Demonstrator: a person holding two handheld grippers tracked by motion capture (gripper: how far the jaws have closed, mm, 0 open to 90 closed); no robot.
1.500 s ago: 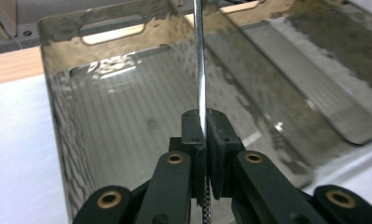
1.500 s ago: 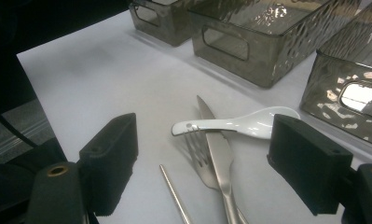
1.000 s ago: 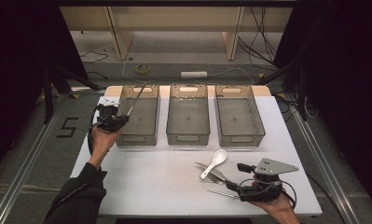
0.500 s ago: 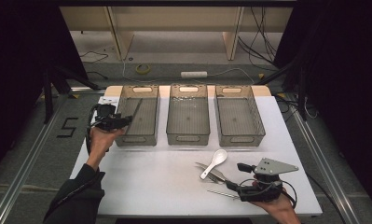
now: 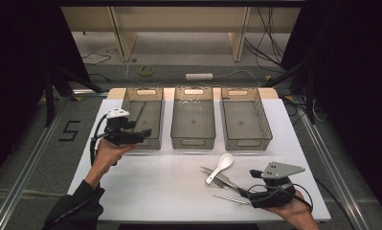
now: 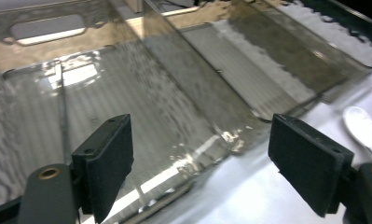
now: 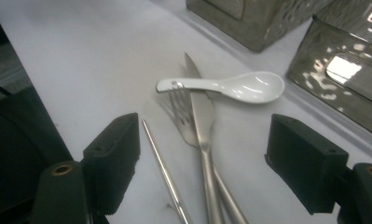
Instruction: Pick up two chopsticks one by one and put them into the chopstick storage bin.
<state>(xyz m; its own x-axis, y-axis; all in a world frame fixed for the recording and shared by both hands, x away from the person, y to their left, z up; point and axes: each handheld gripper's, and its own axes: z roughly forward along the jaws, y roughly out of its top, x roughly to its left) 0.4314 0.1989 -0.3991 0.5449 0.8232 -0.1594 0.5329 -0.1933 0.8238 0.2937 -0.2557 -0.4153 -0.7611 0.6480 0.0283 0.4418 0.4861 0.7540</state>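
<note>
High view: my left tongs (image 5: 143, 132) have just been opening, nothing between them, over the left bin (image 5: 143, 117) where a chopstick (image 5: 137, 116) lies; right tongs (image 5: 243, 193), apart, must next close on the second chopstick (image 7: 167, 175).

White rectangular surface (image 5: 155, 177) carrying three clear grey plastic bins along its far edge: left bin (image 5: 141, 117), middle bin (image 5: 193, 120), right bin (image 5: 246, 120), side by side. Near the front right corner lie a white ceramic soup spoon (image 5: 220, 166), a steel fork (image 7: 181, 116), a steel knife (image 7: 202, 126) overlapping, and a thin steel chopstick (image 7: 165, 172) just beside them.
</note>
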